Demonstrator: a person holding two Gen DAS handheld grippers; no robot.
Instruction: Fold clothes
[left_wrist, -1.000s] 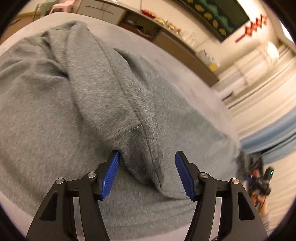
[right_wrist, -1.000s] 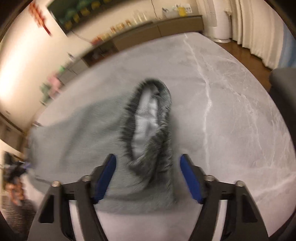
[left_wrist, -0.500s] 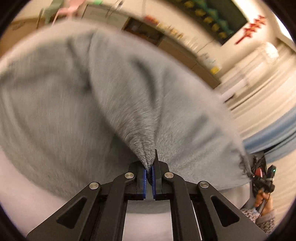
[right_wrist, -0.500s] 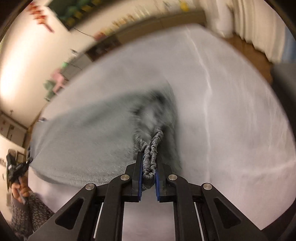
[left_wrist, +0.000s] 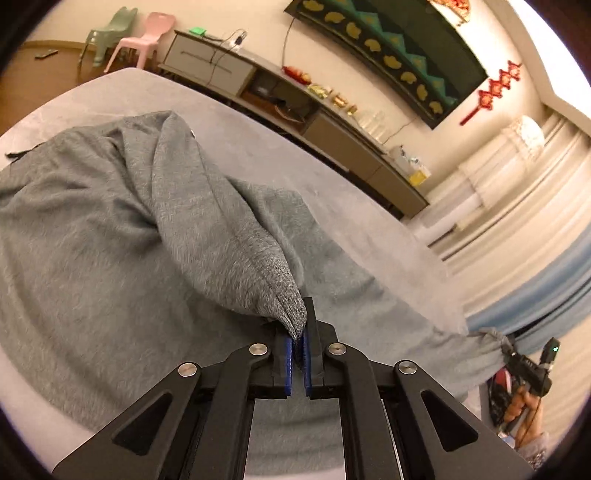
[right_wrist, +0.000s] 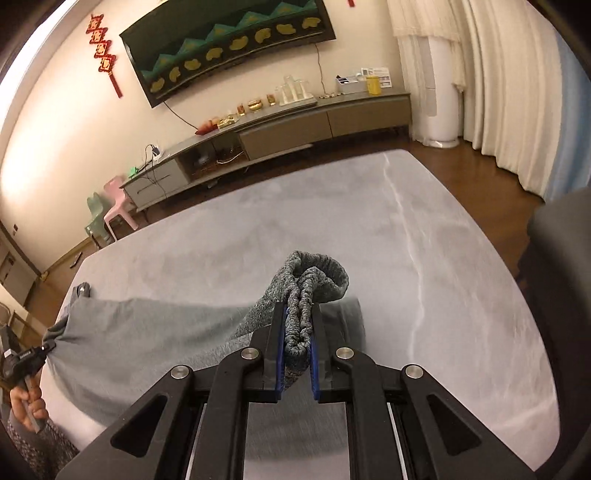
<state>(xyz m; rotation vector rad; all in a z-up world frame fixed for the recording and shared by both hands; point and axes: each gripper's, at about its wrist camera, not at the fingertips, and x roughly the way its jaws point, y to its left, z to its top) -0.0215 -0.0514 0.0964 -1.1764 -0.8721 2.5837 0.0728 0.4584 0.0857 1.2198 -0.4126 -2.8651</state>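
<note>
A grey knit garment (left_wrist: 110, 236) lies spread over the grey marble table (left_wrist: 258, 147). My left gripper (left_wrist: 298, 332) is shut on a bunched edge of it and holds that edge lifted off the table. In the right wrist view my right gripper (right_wrist: 299, 328) is shut on the garment's gathered ribbed band (right_wrist: 310, 284), also lifted. The cloth (right_wrist: 147, 332) stretches taut leftward from it to the other gripper (right_wrist: 22, 362), seen at the left edge. The right gripper also shows at the far right of the left wrist view (left_wrist: 532, 369).
The table (right_wrist: 406, 240) extends far ahead and right of the right gripper. A dark chair back (right_wrist: 561, 258) stands at its right edge. A long low cabinet (right_wrist: 288, 129) lines the wall, with small plastic chairs (right_wrist: 110, 214) at its left end.
Both grippers went from open around the cloth to shut on it. They have since lifted their holds and the cloth is pulled taut between them.
</note>
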